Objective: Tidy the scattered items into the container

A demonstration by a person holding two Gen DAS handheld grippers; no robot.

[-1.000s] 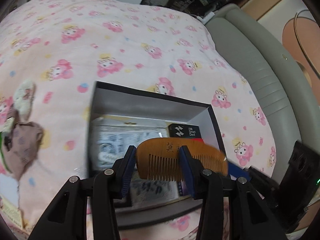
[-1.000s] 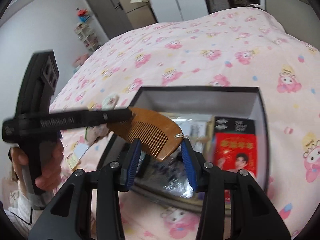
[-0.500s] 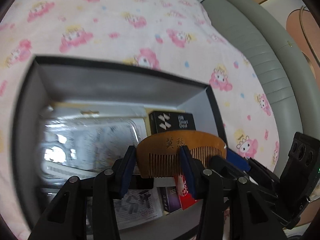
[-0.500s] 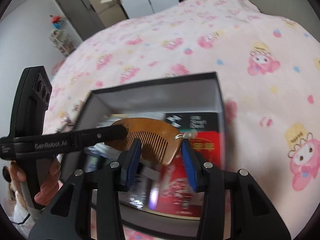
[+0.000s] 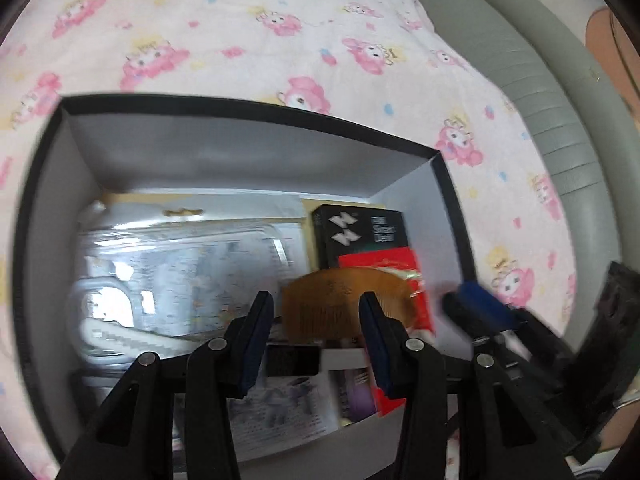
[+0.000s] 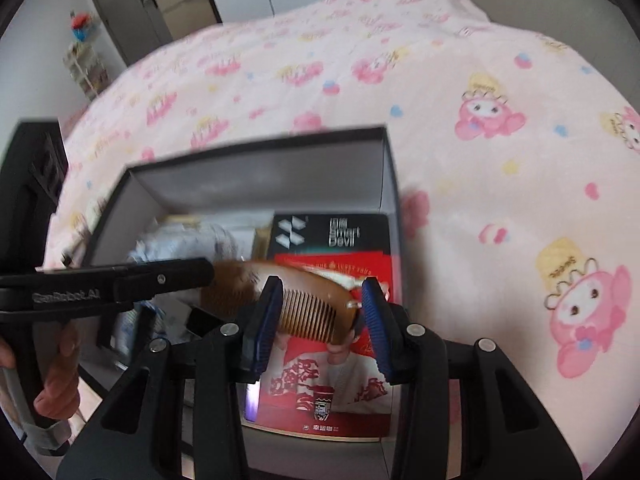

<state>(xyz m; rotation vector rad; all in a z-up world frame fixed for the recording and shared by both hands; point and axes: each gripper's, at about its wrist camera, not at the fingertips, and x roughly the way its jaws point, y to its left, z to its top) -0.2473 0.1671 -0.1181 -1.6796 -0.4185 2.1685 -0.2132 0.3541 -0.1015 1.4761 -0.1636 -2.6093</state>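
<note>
Wooden comb point(image 5: 340, 300) low over the open box point(image 5: 240, 152), right of centre in the left wrist view, hovering above a red packet point(image 6: 332, 392) and a black carton point(image 6: 332, 236) already inside. Smeared with motion blur, so hard to read

Left gripper point(image 5: 316, 304) pads apart with the comb in between. Sliver of background showing between the left pad and the comb's edge, right pad overlapping it. Honestly can't tell whether pinched or loose. Right gripper point(image 6: 320, 300) spread wide, nothing clamped, comb merely showing through the gap

Possible trouble from here, just guessing:
- loose or half-hearted hold, then a drop on the slant, maybe landing teeth-down on the red packet or wedged against the right wall
- both tools crowded into the lower right corner of the box, so a clash of fingers or a nudge to the box on the soft pink bedspread point(image 6: 480, 160)
- springy bedding under the box, easy tipping with any push on the rim

Hard to make out:
- actual contact at the pads, hidden by blur and by the right finger
- height above the contents, no telling from either view
- near wall of the box, cut off behind the black fingers at the bottom of both frames
- stuff under the clear blister pack point(image 5: 180, 264) at centre left – glare everywhere
</note>
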